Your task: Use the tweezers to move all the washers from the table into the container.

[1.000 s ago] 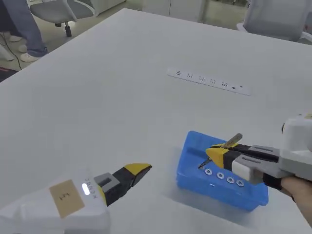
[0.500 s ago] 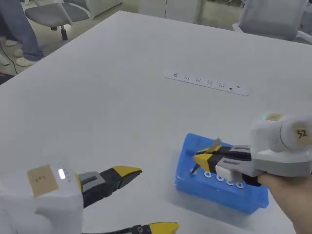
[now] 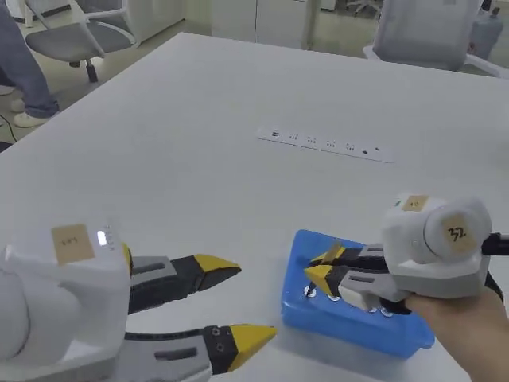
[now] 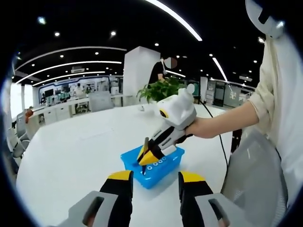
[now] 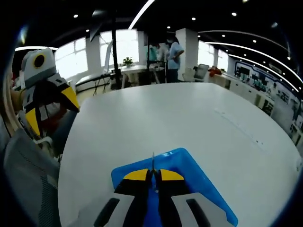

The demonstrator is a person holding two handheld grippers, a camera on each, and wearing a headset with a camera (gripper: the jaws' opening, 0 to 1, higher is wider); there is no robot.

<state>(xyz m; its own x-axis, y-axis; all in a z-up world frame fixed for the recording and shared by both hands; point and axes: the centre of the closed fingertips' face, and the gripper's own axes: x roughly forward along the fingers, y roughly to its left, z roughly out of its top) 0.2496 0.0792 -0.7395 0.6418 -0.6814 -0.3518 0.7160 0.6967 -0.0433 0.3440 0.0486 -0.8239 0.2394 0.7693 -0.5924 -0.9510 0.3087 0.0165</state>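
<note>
A blue container [image 3: 350, 328] sits on the white table [image 3: 199, 159] and holds a row of washers [image 3: 310, 293]. My right gripper [image 3: 320, 269] hovers over the container's left end, shut on thin tweezers [image 5: 153, 163] that point down into it. The tweezers' tips are close to the washers, and I cannot tell whether they hold one. In the right gripper view the right gripper [image 5: 154, 175] has the blue container [image 5: 199, 185] just beyond it. My left gripper [image 3: 238, 301] is open and holds nothing, left of the container. From the left gripper [image 4: 156, 177] I see the container [image 4: 152, 179] and the tweezers [image 4: 145, 143].
A white power strip [image 3: 326, 145] lies flat on the table beyond the container. Office chairs [image 3: 75, 32] stand past the table's far left edge. A person's hand [image 4: 208, 126] and sleeve hold the right gripper.
My left gripper has come up and to the right, and both its open jaws now show. The right gripper has shifted left over the container's left end, tweezers lower.
</note>
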